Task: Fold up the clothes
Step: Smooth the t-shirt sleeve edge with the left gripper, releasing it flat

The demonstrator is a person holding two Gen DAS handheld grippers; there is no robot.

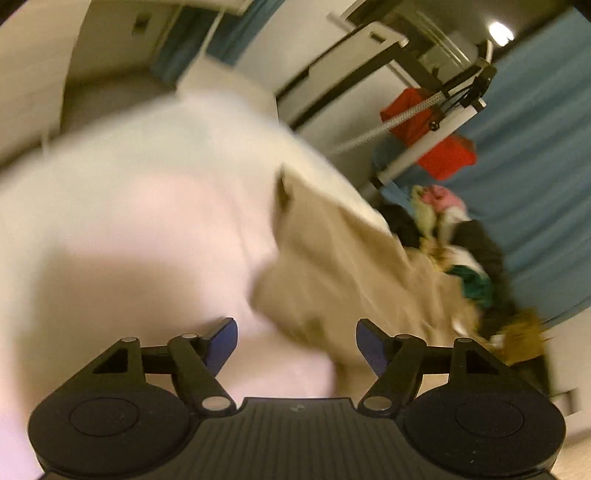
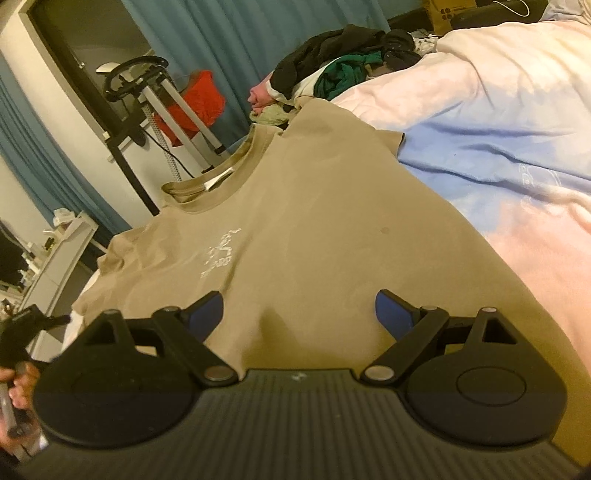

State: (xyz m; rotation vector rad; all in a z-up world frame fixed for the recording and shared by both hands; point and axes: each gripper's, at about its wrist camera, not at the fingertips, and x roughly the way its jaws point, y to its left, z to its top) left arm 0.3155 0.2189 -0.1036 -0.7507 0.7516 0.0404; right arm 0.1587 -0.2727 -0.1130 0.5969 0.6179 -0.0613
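Observation:
A tan T-shirt [image 2: 295, 229] with a small white print lies flat on the bed, neck opening toward the far left. My right gripper [image 2: 299, 314] is open and empty, low over the shirt's lower part. My left gripper [image 1: 297, 339] is open and empty above the pale bedding; the view is blurred, and the tan shirt [image 1: 332, 266] lies just ahead and to the right of its fingers. The left gripper's handle and the hand holding it show at the right wrist view's left edge [image 2: 22, 332].
A pink and blue duvet [image 2: 498, 155] covers the bed. A pile of dark, green and pink clothes [image 2: 340, 74] sits at the far end. An exercise bike [image 2: 147, 96], a red bag [image 2: 199, 99] and blue curtains [image 2: 221, 33] stand beyond the bed.

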